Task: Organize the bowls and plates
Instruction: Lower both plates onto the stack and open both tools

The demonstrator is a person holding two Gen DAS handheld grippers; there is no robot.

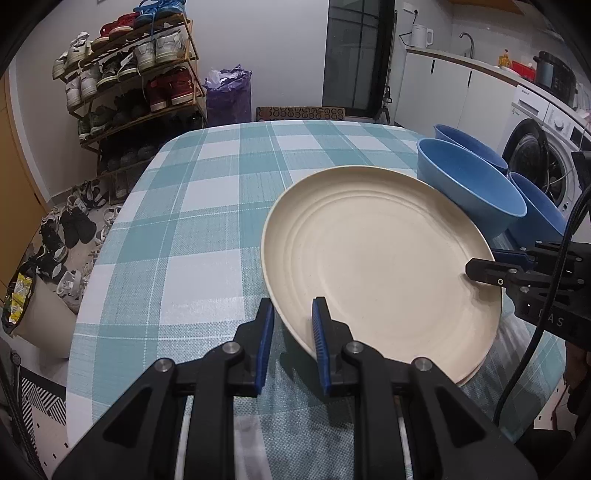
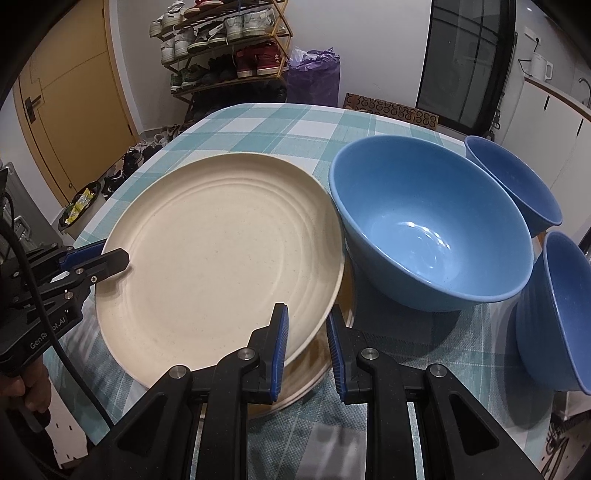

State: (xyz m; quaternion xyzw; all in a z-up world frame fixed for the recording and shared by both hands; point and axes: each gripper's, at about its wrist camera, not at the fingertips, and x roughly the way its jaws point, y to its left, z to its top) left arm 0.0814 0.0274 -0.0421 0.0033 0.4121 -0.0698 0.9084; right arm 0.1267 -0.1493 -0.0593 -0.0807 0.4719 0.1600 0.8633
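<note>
SURFACE: table (image 1: pixel 207 206) under teal-and-white checked cloth (image 2: pixel 258 122) | RESTING ON CLOTH: cream plate stack (image 2: pixel 306 387), lowest plate only; three blue bowls (image 2: pixel 424 229), upright, grouped just right of stack

Beyond the teal checked tablecloth (image 1: pixel 207 206) I saw a shoe rack (image 1: pixel 129 74) packed with sneakers, more shoes (image 1: pixel 70 229) scattered on the floor below, a purple bag (image 1: pixel 229 96) beside it, a white kettle (image 1: pixel 421 36) on the counter, and a washing machine (image 1: pixel 543 147) at right.
</note>
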